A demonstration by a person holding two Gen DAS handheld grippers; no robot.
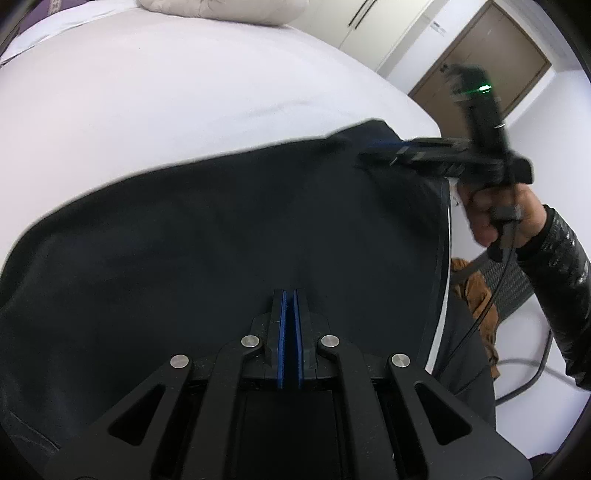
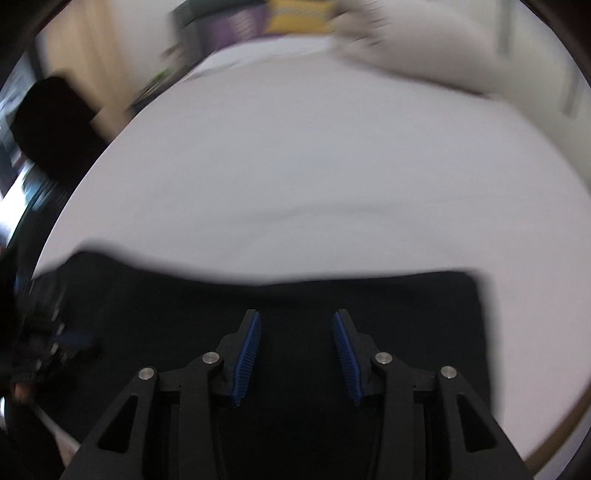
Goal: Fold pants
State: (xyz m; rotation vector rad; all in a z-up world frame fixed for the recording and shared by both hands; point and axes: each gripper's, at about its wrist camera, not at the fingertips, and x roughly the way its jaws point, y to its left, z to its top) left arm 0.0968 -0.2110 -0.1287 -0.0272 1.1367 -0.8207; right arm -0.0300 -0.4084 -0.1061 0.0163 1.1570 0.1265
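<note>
Dark pants (image 1: 221,229) lie spread on the white bed (image 1: 166,103). In the left wrist view my left gripper (image 1: 290,295) is low over the middle of them, its blue pads (image 1: 282,325) shut together; whether cloth is pinched between them I cannot tell. My right gripper (image 1: 376,155), blurred, reaches in from the right over the pants' far right corner, held by a hand (image 1: 495,214). In the right wrist view the right gripper (image 2: 297,317) stands open above the pants (image 2: 406,325), near their far edge, with nothing between its fingers.
A pale pillow (image 1: 221,11) lies at the head of the bed (image 2: 295,166). The bed's edge runs down the right of the left wrist view, with an orange-brown cloth (image 1: 476,295) and cables beside it. A brown door (image 1: 480,55) and white cupboards stand behind. A black sleeve (image 1: 554,266) crosses the right side.
</note>
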